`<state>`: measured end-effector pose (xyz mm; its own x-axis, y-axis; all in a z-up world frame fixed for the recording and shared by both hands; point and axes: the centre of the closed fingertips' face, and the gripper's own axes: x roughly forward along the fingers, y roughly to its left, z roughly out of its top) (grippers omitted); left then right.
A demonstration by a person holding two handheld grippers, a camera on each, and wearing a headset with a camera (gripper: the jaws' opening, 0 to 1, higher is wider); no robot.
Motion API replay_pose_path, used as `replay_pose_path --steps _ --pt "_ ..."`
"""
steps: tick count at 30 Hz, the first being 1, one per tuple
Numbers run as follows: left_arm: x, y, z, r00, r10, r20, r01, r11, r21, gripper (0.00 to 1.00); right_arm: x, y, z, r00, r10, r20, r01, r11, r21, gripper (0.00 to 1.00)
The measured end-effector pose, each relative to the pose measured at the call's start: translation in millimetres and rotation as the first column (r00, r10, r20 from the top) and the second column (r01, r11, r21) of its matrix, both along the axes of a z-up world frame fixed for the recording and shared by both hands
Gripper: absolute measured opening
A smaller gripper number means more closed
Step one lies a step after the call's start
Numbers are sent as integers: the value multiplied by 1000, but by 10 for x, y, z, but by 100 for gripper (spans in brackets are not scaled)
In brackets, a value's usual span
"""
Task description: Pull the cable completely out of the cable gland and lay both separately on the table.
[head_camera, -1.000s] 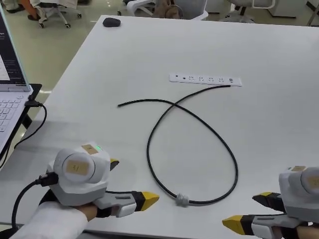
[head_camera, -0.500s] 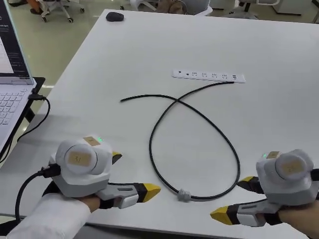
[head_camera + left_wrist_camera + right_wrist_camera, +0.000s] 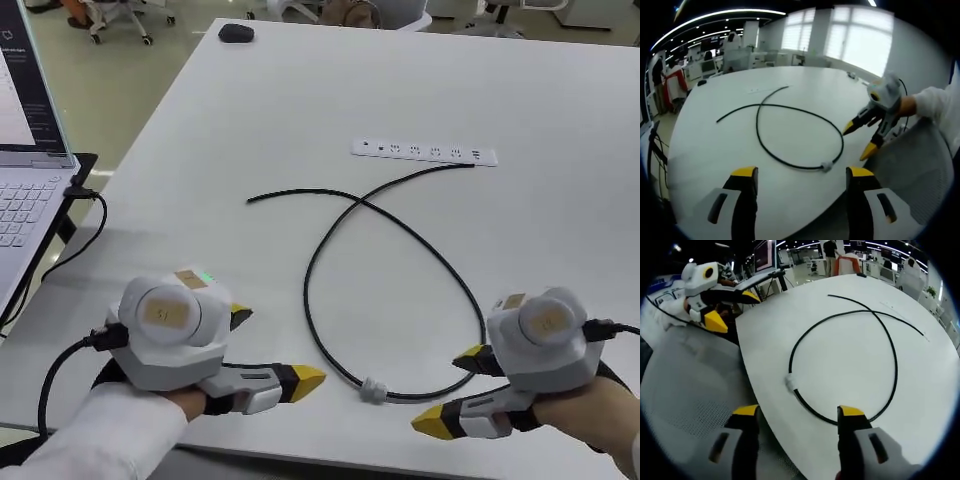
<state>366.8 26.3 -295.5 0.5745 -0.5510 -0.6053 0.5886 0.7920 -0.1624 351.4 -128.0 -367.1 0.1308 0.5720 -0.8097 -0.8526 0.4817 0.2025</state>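
- Yellow-tipped left gripper [image 3: 280, 347], held at the near left edge of the table [image 3: 250, 110]: jaws spread apart, nothing between them, tips pointing right toward the gland.
- Yellow-tipped right gripper [image 3: 447, 390], held at the near right edge: jaws likewise released and empty, tips pointing left toward the gland.
- Grey cable gland [image 3: 373, 390], lying on the table near its near edge, between the two grippers and apart from both. It sits on the cable, at the near end of the loop.
- Black cable [image 3: 305, 290], lying flat on the table in one large loop. The loop runs far from the gland and crosses over itself; beyond the crossing, one end trails off to the left and lies free, and the other reaches right to the power strip.
- White power strip [image 3: 423, 152], lying flat past the loop, toward the far right, with a row of sockets facing up.
- Silver laptop [image 3: 25, 200], open, to the left of the table, with a black lead hanging at its side.
- Dark mouse [image 3: 235, 33], near the far left corner of the table.
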Motion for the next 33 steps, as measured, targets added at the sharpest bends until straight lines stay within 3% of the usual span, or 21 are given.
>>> replay_pose_path --steps 9,22,28,33 --pt "-11 -17 3 1000 -2 -9 2 1000 -16 70 4 267 -82 992 108 71 -109 994 13 49" --pt "-12 -33 20 1000 -1 -11 1 999 -35 69 7 365 -285 982 151 112 -152 988 -5 33" --pt "-15 -37 15 1000 -1 -15 0 999 -37 68 37 484 -275 975 170 143 -172 985 0 27" --pt "-16 -41 17 1000 -3 -15 2 999 -37 68 44 542 -356 968 193 157 -194 981 -11 22"
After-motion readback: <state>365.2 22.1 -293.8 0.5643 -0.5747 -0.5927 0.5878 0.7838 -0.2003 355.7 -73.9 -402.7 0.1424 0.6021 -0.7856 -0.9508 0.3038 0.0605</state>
